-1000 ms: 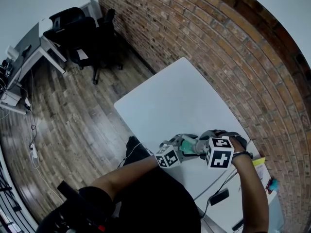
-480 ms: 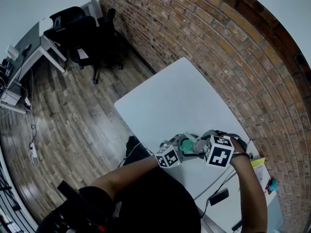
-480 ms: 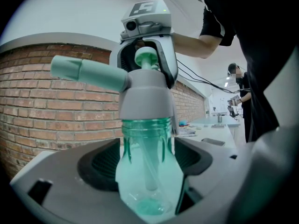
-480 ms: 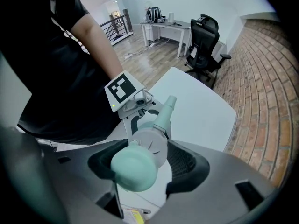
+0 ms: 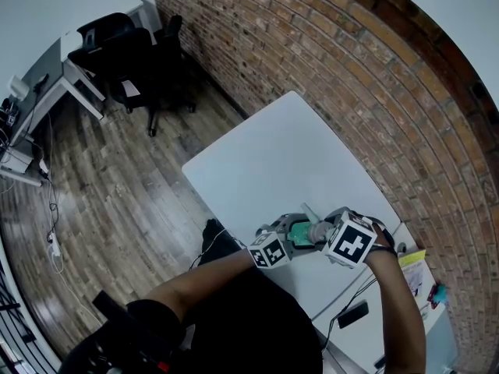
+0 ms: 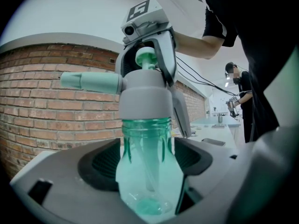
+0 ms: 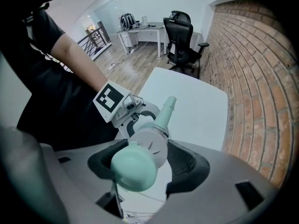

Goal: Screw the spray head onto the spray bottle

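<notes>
The left gripper [image 5: 291, 238] is clamped level on the translucent green spray bottle [image 6: 147, 171], which stands upright over the near end of the tabletop [image 5: 265, 162]. The right gripper [image 5: 318, 231] points down, its jaws closed on the grey spray head [image 7: 148, 146] seated on the neck. To thread cleanly, hold the bottle steady and roll the right wrist about the bottle's axis without tilting. A cable [image 5: 352, 288] and a dark device [image 5: 352, 315] lie nearby, apparently out of the way.
</notes>
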{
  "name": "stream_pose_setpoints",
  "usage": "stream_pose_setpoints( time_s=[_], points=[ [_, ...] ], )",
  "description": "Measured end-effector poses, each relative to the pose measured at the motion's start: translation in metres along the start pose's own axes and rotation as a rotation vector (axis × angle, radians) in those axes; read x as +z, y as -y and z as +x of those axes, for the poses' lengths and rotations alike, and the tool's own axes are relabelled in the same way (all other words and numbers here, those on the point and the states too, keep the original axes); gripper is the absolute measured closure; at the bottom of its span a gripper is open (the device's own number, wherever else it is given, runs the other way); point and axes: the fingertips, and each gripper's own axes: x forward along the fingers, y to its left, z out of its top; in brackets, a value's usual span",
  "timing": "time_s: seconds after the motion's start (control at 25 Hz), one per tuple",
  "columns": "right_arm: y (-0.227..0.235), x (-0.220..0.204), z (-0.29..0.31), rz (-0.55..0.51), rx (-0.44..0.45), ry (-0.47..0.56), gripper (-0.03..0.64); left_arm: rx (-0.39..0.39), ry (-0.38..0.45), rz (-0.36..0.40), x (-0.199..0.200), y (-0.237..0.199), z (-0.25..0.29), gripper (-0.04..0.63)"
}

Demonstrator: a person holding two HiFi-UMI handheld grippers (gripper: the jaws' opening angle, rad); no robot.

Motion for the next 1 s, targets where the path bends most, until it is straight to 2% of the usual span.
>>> stream_pose_setpoints(
  time_s=[0.44,0.56,1.0],
  points=[
    [0.0026,-0.0008,0.0027,0.047,-0.022,-0.002,0.351,0.011,0.013,0.004,0.0004,-0.0007,0.0003,0.242],
    [0.0023,-0.0039,0.0034,0.086,-0.021,-0.037,0.351,0.009,0.009,0.001,0.0001,-0.0004,-0.0001,0.242],
    [0.0038,-0.0061,0.0026,0.175,-0.019,-0.016,0.351,0.002,0.003,-0.003,-0.0012,-0.0005,-0.0001,0.242]
  ],
)
